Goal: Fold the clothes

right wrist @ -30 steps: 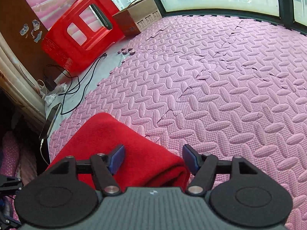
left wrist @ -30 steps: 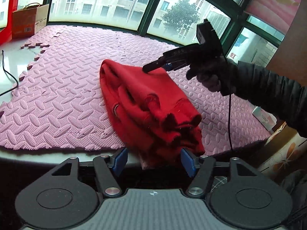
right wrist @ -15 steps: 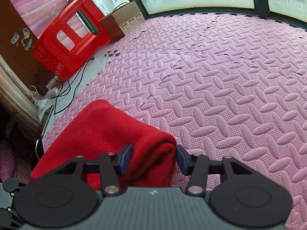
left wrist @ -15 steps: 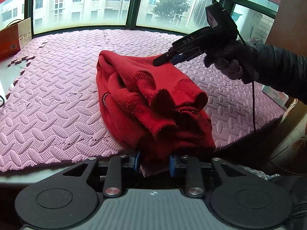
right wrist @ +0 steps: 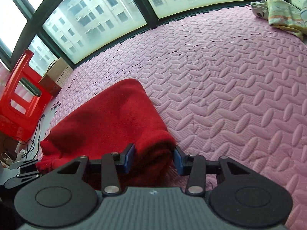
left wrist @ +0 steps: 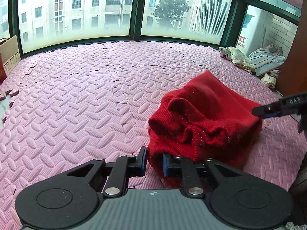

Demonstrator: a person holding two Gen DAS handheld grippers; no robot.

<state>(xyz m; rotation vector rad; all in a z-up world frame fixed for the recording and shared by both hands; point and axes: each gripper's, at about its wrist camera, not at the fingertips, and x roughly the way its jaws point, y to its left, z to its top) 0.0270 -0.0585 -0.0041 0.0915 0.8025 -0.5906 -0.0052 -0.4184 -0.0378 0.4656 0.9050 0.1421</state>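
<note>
Embossed pink foam mat (left wrist: 80, 103) bears bunched red knit sweater (left wrist: 203, 118).

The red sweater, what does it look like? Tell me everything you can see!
The red sweater is a chunky knit, ribbed at its edges and dotted with pale lint. It is bunched into a thick folded bundle with rolled, wrinkled layers, resting on the pink foam mat. The left gripper pinches its near corner, and the right gripper clamps a thick fold at the other end. From the right wrist view its top looks smooth and slopes away toward a rounded corner.
</note>
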